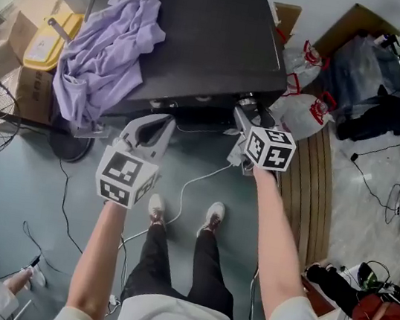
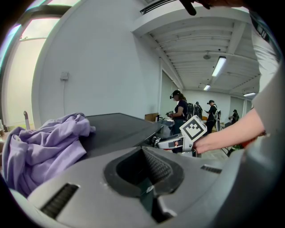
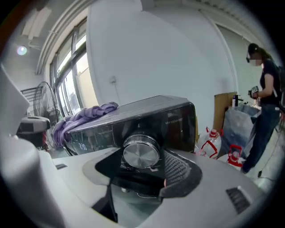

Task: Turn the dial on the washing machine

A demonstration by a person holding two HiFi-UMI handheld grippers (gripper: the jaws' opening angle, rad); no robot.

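Closest to the lens in the right gripper view are the spread jaws of the right gripper point(image 3: 142, 171), and the dial point(image 3: 141, 152) stands between them. It is a round silver knob on the dark front panel of the washer point(image 1: 204, 36), near the right end of that panel. The ribbed pad point(image 3: 178, 168) on one side is just beside the rim of the dial. A thin gap seems to be left there, so I judge that the jaws are around the dial but are not yet pressing on it.

The left gripper point(image 2: 144, 171) hangs lower and to the left, in front of the washer and apart from the panel. Its jaws are also spread and nothing is between them. A purple cloth point(image 1: 104, 50) lies in a heap on the left part of the lid and takes no part in the work.

In my judgement the approach is done: the right gripper is placed at the dial and aligned with it. What is left is the main part, to close the jaws on the rim and then to rotate the wrist so that the dial turns. I cannot tell from these views at which setting the dial stands.
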